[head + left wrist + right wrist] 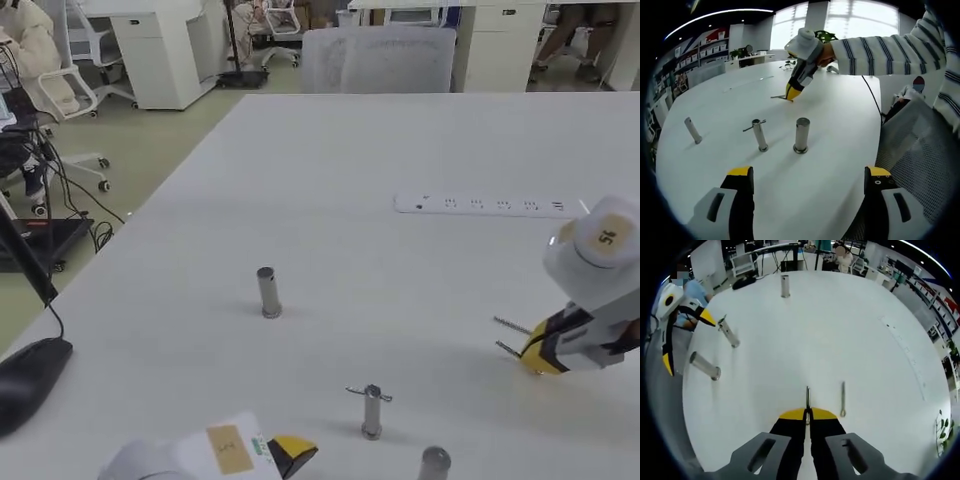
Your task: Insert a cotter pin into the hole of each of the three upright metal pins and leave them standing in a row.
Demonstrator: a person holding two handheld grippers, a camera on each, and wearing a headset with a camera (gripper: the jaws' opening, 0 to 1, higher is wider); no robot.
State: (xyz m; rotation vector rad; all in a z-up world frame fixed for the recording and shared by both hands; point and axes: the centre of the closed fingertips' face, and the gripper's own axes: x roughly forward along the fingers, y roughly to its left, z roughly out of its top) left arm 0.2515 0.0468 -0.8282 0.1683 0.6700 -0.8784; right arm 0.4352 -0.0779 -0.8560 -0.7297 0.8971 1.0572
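Head view: the right gripper (532, 356) is clenched on a cotter pin (508, 349) that pokes out past its tip. A spare cotter pin (512, 325) lies on the table (400, 150) just off its right side. Well ahead stand the fitted pin (372, 410), the bare pin (434, 462) and the far pin (268, 292).

Left gripper view: the left gripper (809, 175) is spread wide and holds nothing, with the bare pin (801, 135) right in front of it. The fitted pin (759, 135) and the far pin (692, 130) stand off to its left.

Right gripper view: the jaws are shut tight on the cotter pin (808, 399), gripped at one end, and the spare cotter pin (843, 399) is just beside it. That wire looks light, thin, stiff and slippery, so a grip at the looped head seems best. The upright pins look tippy; the open gripper could steady one.
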